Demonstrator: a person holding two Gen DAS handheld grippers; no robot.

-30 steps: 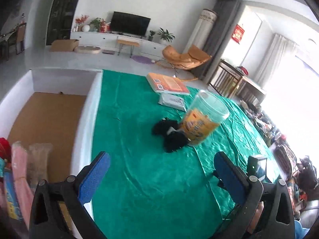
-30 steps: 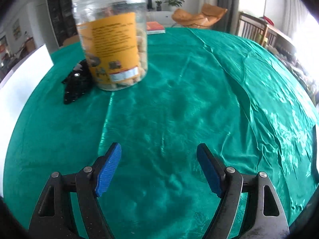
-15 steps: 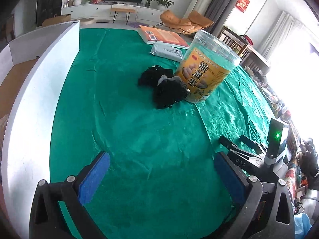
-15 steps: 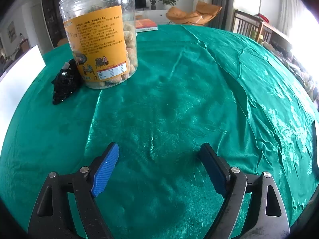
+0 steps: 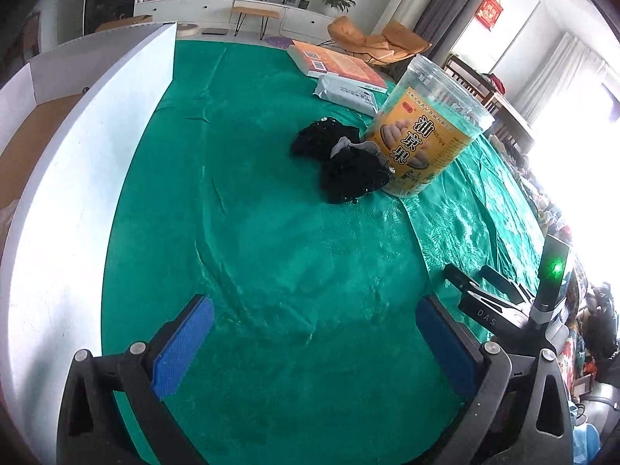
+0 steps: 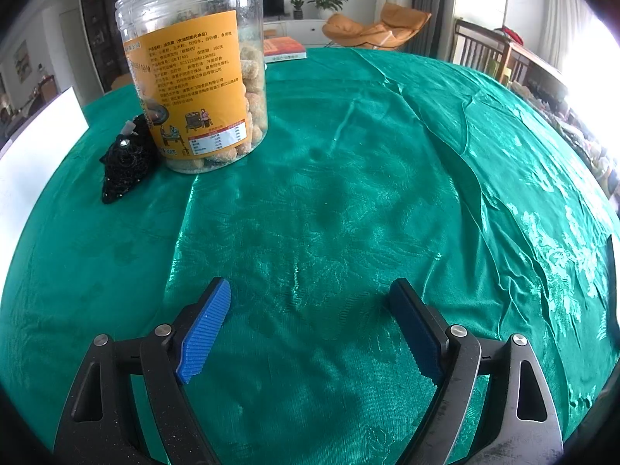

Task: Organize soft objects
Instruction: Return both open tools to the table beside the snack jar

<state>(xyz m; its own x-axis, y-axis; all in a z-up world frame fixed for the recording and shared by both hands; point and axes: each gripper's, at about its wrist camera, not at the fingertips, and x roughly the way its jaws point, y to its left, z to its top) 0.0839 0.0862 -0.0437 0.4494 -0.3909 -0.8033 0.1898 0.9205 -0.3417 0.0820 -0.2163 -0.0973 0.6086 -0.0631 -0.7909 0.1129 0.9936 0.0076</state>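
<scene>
Both grippers, left gripper [image 5: 310,333] and right gripper [image 6: 310,325], have fingers spread, empty, low over the bench [image 5: 271,271], presumably staging; black soft objects [image 5: 341,162] sit touching the snack jar [image 5: 426,131].

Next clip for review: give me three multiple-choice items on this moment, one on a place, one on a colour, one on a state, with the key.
1. Where do the black soft items lie?
A. against the snack jar's base
B. on the orange book
C. inside the white box

2. What colour is the tablecloth?
A. red
B. green
C. white

3. How is the right claw?
A. shut on the jar
B. shut on cloth
C. open, holding nothing

Key: 1 A, the black heap touches the jar's foot in both views. 2 B, green fabric covers the table. 3 C, the blue pads stand wide apart with only cloth below them.
</scene>
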